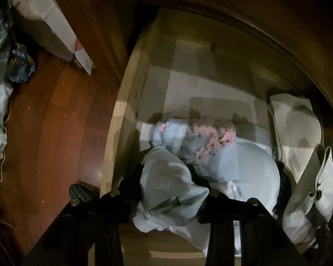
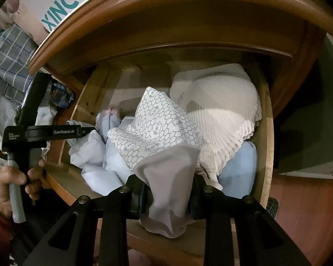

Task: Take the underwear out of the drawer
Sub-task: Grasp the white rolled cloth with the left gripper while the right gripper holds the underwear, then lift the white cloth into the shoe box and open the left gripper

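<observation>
From my right hand-held gripper [image 2: 168,196] I look down into the open wooden drawer [image 2: 266,133]. Its jaws are clamped on a grey garment with a honeycomb print [image 2: 159,133], which bunches up between the pads. Behind it lies a white lace piece [image 2: 224,110], with pale blue cloth [image 2: 239,168] beside it (partly buried). At left, a hand [image 2: 8,184] grips the left hand-held gripper [image 2: 86,130], whose tip reaches over the drawer's edge.

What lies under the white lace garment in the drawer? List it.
A pale blue garment shows beneath the white lace garment, against the drawer wall. Anything deeper is covered.
</observation>
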The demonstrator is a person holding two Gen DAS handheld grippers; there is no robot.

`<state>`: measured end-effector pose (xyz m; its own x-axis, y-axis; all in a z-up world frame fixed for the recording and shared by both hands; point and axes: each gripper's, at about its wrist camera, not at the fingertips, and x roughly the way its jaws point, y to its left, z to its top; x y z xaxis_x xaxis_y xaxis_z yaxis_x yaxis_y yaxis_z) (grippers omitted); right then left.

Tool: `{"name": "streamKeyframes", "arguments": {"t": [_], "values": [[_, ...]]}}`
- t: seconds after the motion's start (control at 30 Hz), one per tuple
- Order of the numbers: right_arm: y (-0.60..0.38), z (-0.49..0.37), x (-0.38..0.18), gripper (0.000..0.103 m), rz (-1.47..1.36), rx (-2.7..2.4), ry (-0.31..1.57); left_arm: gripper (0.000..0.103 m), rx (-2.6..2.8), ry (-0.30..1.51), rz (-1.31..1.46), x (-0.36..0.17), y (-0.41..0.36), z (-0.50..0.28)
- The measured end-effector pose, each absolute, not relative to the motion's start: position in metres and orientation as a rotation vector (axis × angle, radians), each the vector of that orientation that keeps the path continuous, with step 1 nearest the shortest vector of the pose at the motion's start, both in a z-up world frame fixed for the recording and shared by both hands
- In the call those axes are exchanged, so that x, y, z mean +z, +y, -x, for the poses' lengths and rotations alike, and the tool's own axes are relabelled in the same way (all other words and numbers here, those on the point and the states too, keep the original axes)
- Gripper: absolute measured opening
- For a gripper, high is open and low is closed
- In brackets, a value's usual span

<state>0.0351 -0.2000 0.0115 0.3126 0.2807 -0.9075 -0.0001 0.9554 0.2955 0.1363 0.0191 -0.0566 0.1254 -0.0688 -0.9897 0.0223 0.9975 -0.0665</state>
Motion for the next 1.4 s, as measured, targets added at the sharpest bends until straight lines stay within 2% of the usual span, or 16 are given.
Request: {"name": "streamKeyframes", "arguments": {"t": [0.73,1.4], "values": [[-0.202,-0.031,0.011,0.026,-0.213,0.125,1.239,0.035,-0.185,1.282,0.034,0.029,0.035,-0.099],[-0.206,-0.032,0.001,0.026,-0.188,0.056,1.263,0.035,-0.279,0.994,0.035,0.211,0.045,-0.096]]}}
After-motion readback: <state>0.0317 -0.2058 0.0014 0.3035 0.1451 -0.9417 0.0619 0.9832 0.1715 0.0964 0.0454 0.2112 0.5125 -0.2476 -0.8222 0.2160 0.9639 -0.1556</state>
